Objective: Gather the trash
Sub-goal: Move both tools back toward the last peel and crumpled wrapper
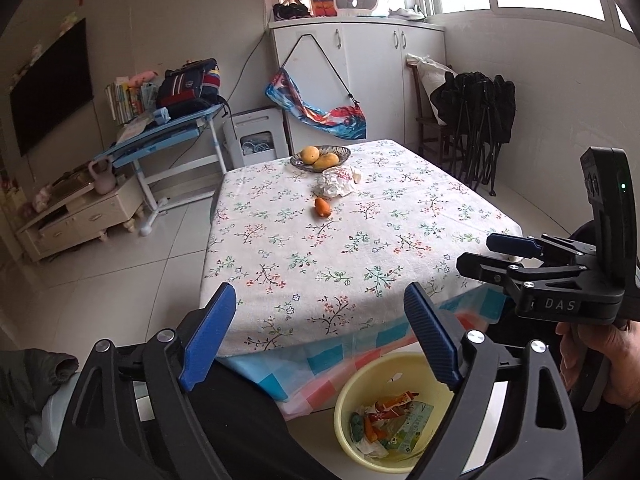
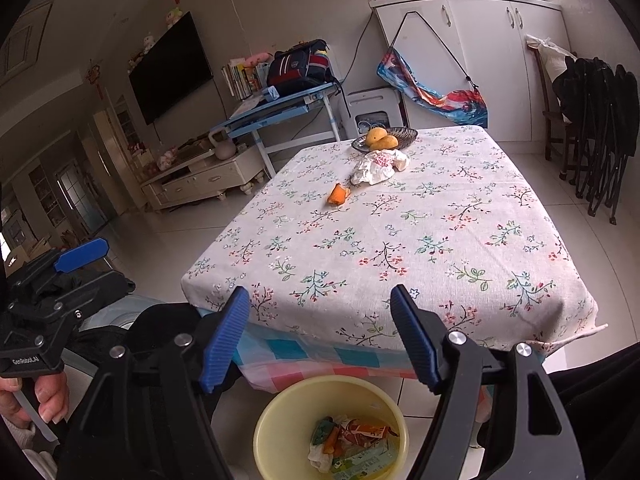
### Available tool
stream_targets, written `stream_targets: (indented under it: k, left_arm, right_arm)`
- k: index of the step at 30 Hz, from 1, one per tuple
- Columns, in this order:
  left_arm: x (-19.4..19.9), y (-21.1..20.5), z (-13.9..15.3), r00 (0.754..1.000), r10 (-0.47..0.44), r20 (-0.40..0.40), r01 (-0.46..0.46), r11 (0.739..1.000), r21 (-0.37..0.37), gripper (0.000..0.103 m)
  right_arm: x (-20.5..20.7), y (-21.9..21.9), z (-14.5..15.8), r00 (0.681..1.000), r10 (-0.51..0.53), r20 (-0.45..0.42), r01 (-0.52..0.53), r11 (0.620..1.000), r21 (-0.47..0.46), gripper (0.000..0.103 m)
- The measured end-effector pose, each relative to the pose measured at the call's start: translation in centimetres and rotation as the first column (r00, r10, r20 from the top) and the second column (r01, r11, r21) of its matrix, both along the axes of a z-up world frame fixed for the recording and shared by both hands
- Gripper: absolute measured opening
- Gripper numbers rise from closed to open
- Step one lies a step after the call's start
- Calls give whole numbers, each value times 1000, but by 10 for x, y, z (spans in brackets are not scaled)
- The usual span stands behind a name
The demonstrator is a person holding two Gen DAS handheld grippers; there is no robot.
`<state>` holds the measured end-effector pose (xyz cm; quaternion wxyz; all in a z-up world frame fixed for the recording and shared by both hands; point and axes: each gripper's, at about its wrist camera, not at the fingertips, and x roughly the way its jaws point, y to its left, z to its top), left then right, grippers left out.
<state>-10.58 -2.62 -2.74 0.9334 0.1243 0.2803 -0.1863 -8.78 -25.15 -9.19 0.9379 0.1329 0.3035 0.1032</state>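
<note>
A: Two trash items are listed on the surface (image 2: 440, 248): orange peel (image 2: 338, 194), crumpled wrapper (image 2: 376, 171), beside the fruit bowl (image 2: 385, 138). Yellow bin (image 2: 280, 412) on the floor.

B: Left hand-held gripper (image 1: 316, 336) and right hand-held gripper (image 2: 320, 340): spread, nothing held. Risk: fruit might be knocked. "DAS" and "GenRobot.AI" are read.

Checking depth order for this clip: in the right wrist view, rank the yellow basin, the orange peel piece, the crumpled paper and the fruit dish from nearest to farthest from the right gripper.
1. yellow basin: on the floor, just below the right gripper.
2. orange peel piece: mid-table, left of centre.
3. crumpled paper: just behind the peel.
4. fruit dish: at the table's far edge.
</note>
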Motion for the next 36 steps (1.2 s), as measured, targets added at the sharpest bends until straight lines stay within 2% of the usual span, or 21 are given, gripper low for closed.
stream_targets:
  k: [14,20,24,29,36]
  left_arm:
    - [2,5,1,999,35,8,-34,999,-21,84]
    - [12,15,-1,995,97,-5,-97,993,-64,84]
    - [24,22,-5,991,131,-23,-133,987,-91,84]
    - [46,22,-15,987,152,-49,-156,983,-100,84]
    - [93,18,-36,978,160,-131,-178,975,-136,84]
  right_arm:
    - [2,0,1,1000,6,-2,-6,1000,-10,71]
    - [5,2,7,1000,11,19,-11,1000,-12,75]
    - [22,1,16,999,19,28,-19,1000,-3,75]
    - [73,3,26,999,35,25,-34,999,-34,79]
    - [186,3,15,998,52,-40,-57,990,-130,80]
